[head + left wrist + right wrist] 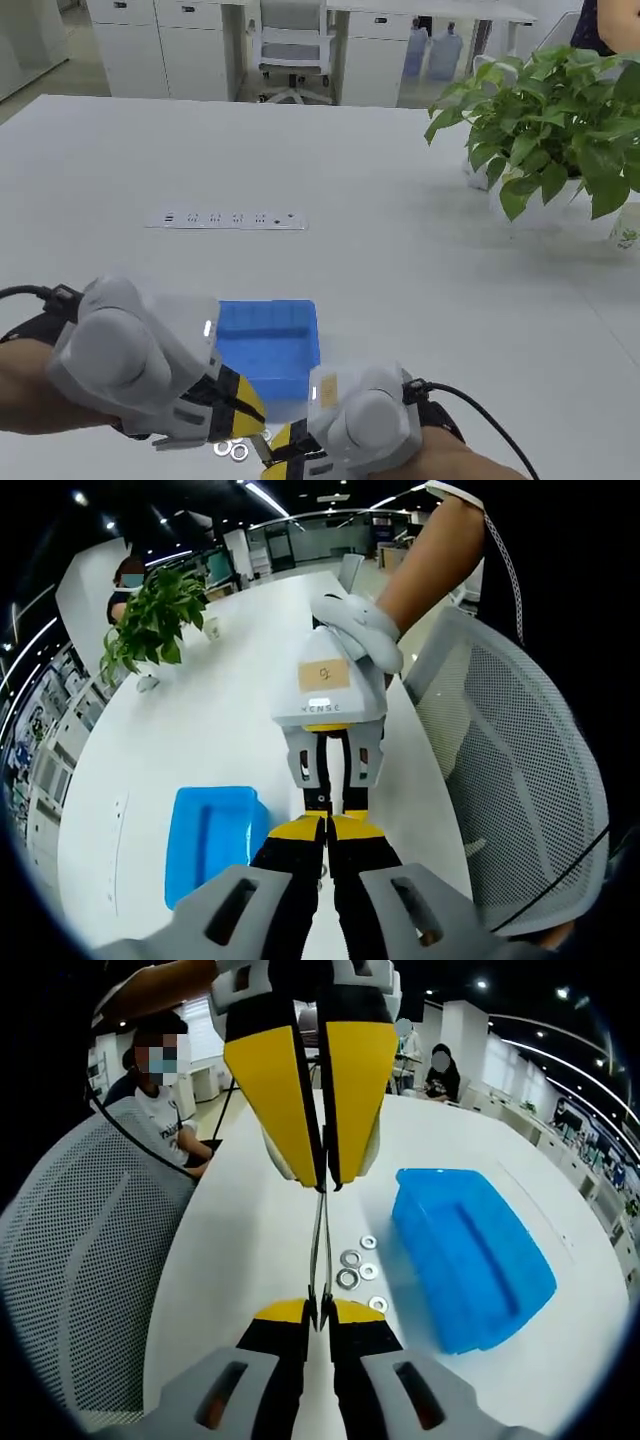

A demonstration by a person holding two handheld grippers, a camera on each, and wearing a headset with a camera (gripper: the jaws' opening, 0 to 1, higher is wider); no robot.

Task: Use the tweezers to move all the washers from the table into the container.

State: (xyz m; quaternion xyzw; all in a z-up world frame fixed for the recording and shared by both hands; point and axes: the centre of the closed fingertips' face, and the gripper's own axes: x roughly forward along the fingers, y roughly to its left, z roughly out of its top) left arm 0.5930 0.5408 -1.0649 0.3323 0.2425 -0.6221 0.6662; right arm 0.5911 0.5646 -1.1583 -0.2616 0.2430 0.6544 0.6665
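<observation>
Thin metal tweezers (320, 1245) run between the two grippers, which meet tip to tip. My right gripper (320, 1312) is shut on one end, and my left gripper (322, 1170) is shut on the other with its yellow jaws. In the head view the left gripper (250, 415) is at lower left and the right gripper (285, 445) at the bottom middle. Several washers (355, 1265) lie on the white table (400, 270) just below the tweezers, also at the front edge as washers (232, 450). The blue container (268, 345) stands right behind them, open and tilted in the right gripper view (470, 1255).
A potted plant (560, 120) stands at the table's far right. A flush power strip (225, 220) sits mid-table beyond the container. A mesh chair (520, 780) is close behind the near table edge. An office chair (290, 50) and cabinets stand past the far edge.
</observation>
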